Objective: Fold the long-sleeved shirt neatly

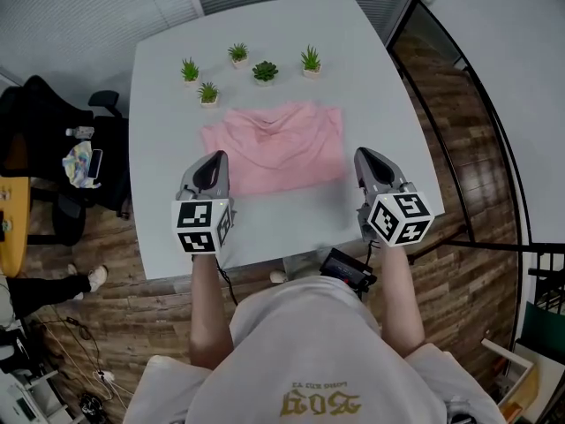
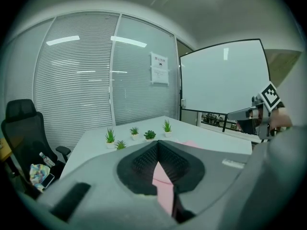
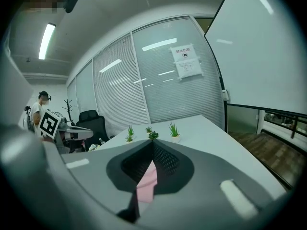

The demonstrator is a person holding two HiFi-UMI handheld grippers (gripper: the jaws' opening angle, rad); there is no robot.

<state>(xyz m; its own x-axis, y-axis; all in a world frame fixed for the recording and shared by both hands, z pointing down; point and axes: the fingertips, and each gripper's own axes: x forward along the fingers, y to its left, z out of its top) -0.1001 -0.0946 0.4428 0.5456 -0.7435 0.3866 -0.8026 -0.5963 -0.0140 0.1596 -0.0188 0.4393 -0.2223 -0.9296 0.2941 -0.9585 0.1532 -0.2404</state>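
A pink long-sleeved shirt [image 1: 278, 144] lies bunched into a rough rectangle in the middle of the white table [image 1: 380, 87]. My left gripper [image 1: 214, 159] is at the shirt's near left corner. My right gripper [image 1: 361, 155] is at its near right edge. In the left gripper view the jaws meet at the tip [image 2: 157, 143], with pink cloth [image 2: 163, 178] pinched in the gap behind. The right gripper view shows the same: the jaws are closed at the tip [image 3: 152, 143] and a strip of pink fabric [image 3: 147, 181] sits between them.
Several small potted plants [image 1: 265, 71] stand in a loose row at the far side of the table. A black office chair [image 1: 35, 122] with clutter on it stands to the left. A black device [image 1: 349, 269] sits by the table's near edge, and a railing runs along the right.
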